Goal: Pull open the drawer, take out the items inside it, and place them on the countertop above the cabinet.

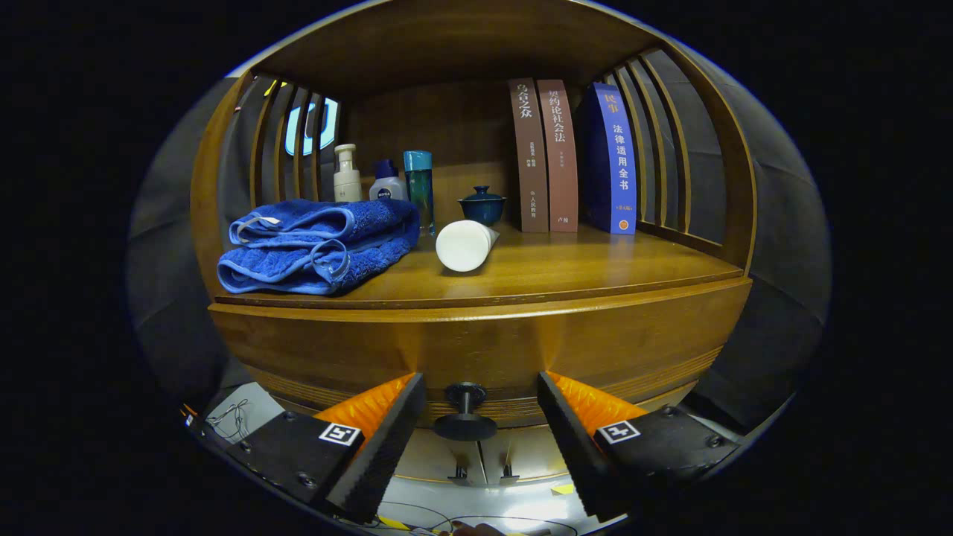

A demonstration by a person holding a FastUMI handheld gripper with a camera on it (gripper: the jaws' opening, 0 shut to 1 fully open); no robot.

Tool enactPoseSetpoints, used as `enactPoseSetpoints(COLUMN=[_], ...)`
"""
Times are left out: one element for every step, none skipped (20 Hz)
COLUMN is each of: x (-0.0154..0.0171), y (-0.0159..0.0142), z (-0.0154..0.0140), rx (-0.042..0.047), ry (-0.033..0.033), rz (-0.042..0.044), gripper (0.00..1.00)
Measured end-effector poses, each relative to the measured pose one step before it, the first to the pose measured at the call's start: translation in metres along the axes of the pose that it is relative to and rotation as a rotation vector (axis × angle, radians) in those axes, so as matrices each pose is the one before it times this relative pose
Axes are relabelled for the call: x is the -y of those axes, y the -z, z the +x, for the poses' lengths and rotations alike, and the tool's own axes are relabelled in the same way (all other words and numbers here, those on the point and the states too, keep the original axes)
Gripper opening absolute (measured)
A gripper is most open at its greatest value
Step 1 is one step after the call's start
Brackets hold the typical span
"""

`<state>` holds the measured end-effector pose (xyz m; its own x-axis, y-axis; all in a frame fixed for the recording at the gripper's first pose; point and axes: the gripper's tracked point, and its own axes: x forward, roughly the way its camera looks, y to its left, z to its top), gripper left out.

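Between spread gripper [480, 417] fingers, drawer knob [465, 417], NIVEA bottle [386, 183] on countertop [595, 260]

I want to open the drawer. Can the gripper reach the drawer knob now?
Probably yes. The gripper is open, with the drawer knob between its fingers and nothing in front of it; the fingers are not touching it.

- Gripper [480, 424] fingers spread, the drawer knob [465, 413] between them, untouched.
- On the countertop [595, 268] above: folded towel [316, 246] left, tube [465, 244] lying centre, books [573, 156] upright behind right.
- Bottles [383, 182] stand behind the towel.
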<state>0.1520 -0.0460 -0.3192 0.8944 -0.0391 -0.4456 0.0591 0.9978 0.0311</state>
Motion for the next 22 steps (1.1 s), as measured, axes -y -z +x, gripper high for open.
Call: enactPoseSetpoints(x=[-0.0003, -0.00074, 0.00065, -0.00016, -0.00002, -0.00024, -0.00055, 0.00021, 0.00063, -0.00075, -0.00101, -0.00091, -0.00073, -0.00083, -0.00105, -0.0008, -0.00116, -0.0007, -0.00135, -0.00166, -0.00229, -0.00373], y=[-0.00009, -0.00039, 0.00055, 0.00012, 0.00022, -0.00062, 0.00018, -0.00056, -0.00225, -0.0042, -0.00407, -0.00452, -0.00414, -0.00586, -0.00592, -0.00734, -0.00905, -0.01041, -0.01057, -0.01179, -0.01152, -0.01245], z=[-0.00012, 0.00055, -0.00025, -0.00047, -0.00017, -0.00032, -0.00021, -0.00087, -0.00254, -0.00379, -0.00369, -0.00434, -0.00463, -0.00583, -0.00563, -0.00605, -0.00665, -0.00688, -0.00721, -0.00807, -0.00755, -0.0082], rx=[-0.00107, 0.00191, -0.00133, -0.00179, -0.00163, -0.00032, -0.00246, -0.00204, 0.00344, 0.00895, 0.01024, 0.00873, 0.00747, 0.00859, 0.01014, 0.01209, 0.01812, 0.02094, 0.02024, 0.02016, 0.02234, 0.02323], ry=[0.00006, 0.00046, 0.00074, -0.00086, -0.00277, -0.00516, -0.0046, -0.00116, 0.00066, -0.00302, -0.00291, -0.00274, -0.00279, -0.00232, -0.00247, -0.00257, -0.00248, -0.00251, -0.00195, -0.00298, -0.00774, -0.01294], rz=[0.00586, 0.00272, -0.00174, 0.00272, 0.00366, 0.00735, 0.00544, -0.00173, -0.0037, -0.00298, -0.00235, -0.00154, -0.00106, -0.00054, -0.00143, -0.00397, -0.00476, -0.00578, -0.00683, -0.00599, -0.00341, 0.00065], gripper=[0.99, 0.99, 0.99, 1.0, 0.99, 0.99, 0.99, 0.99, 0.99, 0.99, 1.0, 1.0, 1.0, 1.0, 1.0, 1.0, 1.0, 1.0, 1.0, 1.0, 1.0, 1.0])
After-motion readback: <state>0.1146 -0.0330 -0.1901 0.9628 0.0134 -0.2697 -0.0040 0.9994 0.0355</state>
